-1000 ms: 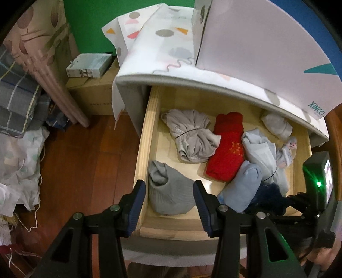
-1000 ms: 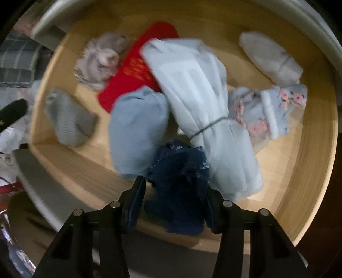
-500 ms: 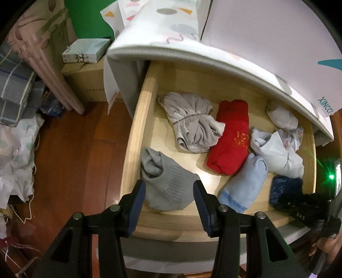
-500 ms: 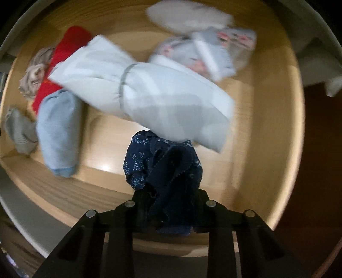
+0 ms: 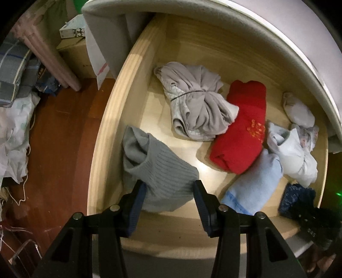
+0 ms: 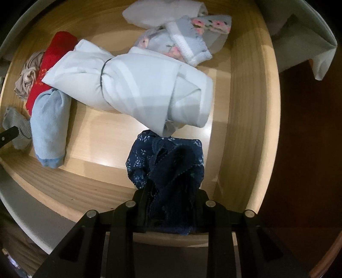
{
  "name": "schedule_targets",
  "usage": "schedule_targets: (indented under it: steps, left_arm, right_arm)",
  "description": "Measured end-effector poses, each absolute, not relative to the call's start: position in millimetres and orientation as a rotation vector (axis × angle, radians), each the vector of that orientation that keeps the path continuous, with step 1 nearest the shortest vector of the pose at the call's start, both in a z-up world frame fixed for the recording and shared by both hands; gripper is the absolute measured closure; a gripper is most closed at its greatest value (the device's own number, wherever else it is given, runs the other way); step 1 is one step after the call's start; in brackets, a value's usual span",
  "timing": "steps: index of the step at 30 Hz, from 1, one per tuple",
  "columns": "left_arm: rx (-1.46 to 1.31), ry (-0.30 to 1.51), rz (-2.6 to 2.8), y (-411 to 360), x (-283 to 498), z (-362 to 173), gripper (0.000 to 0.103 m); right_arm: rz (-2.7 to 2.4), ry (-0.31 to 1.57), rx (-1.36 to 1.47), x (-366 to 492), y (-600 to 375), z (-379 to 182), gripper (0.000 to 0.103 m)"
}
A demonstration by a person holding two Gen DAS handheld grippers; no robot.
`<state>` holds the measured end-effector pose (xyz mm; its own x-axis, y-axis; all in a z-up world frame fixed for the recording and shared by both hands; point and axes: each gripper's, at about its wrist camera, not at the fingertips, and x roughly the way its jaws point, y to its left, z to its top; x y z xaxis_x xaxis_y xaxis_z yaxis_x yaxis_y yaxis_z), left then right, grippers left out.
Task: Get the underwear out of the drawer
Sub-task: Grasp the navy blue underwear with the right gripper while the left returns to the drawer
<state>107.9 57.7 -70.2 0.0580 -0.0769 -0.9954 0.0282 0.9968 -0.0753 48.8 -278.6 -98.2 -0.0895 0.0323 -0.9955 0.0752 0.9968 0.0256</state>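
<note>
**Ana:** Right wrist view first: how does the right tool (image 6: 171, 205) stand?

**Ben:** Its two fingers are pressed together on the navy underwear (image 6: 168, 169), a dark blue bundle with a small pale print and a scalloped edge. The cloth bunches up between the pads and hangs over the front wall of the drawer (image 6: 245, 107), near the drawer's right-hand corner.

**Ana:** And the other pieces, taken from that navy bundle?

**Ben:** Just behind it, touching its top edge, lies a white roll (image 6: 132, 85) tied round with a thin dark band. Behind that roll sits a grey floral piece (image 6: 183, 40) with a white waistband, and a plain white piece (image 6: 158, 12) at the back wall. To the left of the navy bundle, well apart, lies a light blue roll (image 6: 50, 128), with a red roll (image 6: 51, 62) and a beige bundle (image 6: 28, 78) beyond it.

**Ana:** What does the left wrist view give?

**Ben:** The left tool (image 5: 170, 198) has its fingers apart, one on each side of the near end of a grey ribbed roll (image 5: 158, 173). Whether the pads touch the cloth cannot be told; they do not squeeze it. That roll lies in the drawer's front left corner, far across from the navy bundle, which shows at the right edge with the right tool over it.

**Ana:** Outside the drawer?

**Ben:** A reddish wooden floor (image 5: 64, 132) to its left.
</note>
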Motion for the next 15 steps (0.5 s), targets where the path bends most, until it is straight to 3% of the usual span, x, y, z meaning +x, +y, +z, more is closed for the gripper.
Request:
schedule_targets:
  steps: [6, 9, 15]
  left_arm:
    - [-0.034, 1.509, -0.065, 53.9, 120.4, -79.2, 0.053]
    - [-0.027, 1.53, -0.062, 49.5, 124.7, -86.8, 0.045]
    - [0.037, 1.545, -0.055, 36.7, 128.8, -93.3, 0.043]
  right_arm:
    - [-0.031, 1.658, 0.164, 48.5, -295.8, -96.8, 0.078]
    - [-0.024, 1.66, 0.194, 41.5, -310.6, -98.9, 0.077]
    - [-0.022, 1.663, 0.169, 43.4, -311.5, -100.0, 0.076]
